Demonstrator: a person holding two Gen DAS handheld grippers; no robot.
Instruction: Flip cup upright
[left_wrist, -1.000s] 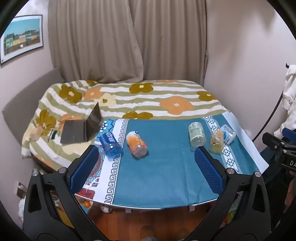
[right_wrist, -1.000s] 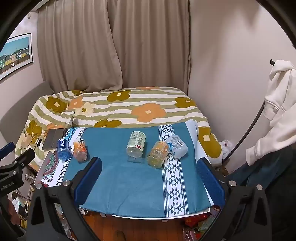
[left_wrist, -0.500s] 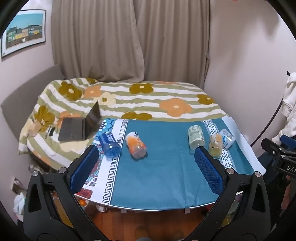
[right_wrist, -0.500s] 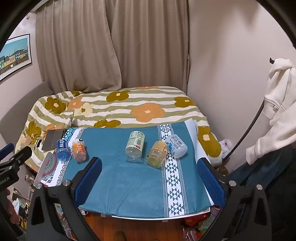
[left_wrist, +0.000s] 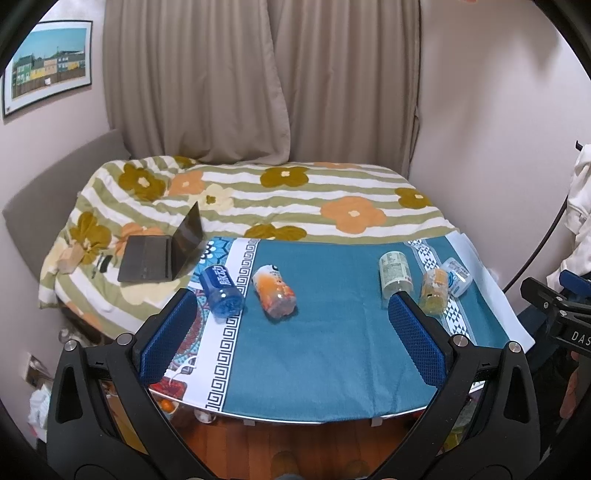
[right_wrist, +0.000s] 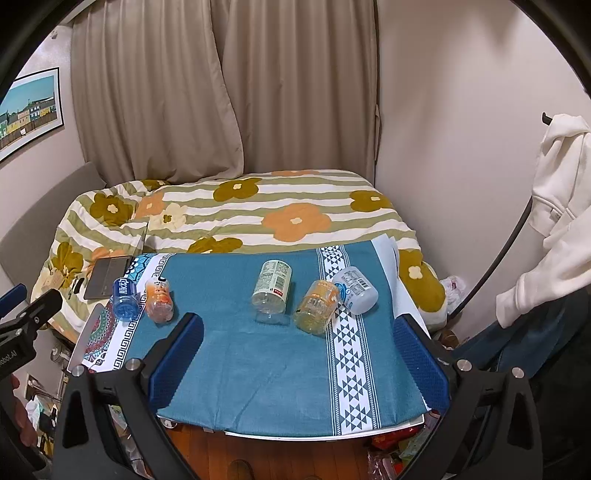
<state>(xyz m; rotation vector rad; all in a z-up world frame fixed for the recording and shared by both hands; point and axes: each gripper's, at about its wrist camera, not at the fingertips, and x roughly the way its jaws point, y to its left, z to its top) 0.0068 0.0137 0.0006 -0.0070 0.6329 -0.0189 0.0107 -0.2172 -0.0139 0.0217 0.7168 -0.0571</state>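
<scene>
Several label-wrapped clear cups lie on their sides on a table with a teal cloth. At the left lie a blue cup and an orange cup. At the right lie a pale green cup, a yellow-orange cup and a white-blue cup. My left gripper is open and empty, held before the table's near edge. My right gripper is open and empty, likewise back from the cups.
A bed with a flowered striped blanket lies behind the table, with an open laptop on its left side. Curtains hang behind. A white hoodie hangs at the right. Wooden floor and clutter lie under the table.
Both grippers have drawn back and risen slightly, so the table looks a little farther. Both stay open. The cups have not moved.
</scene>
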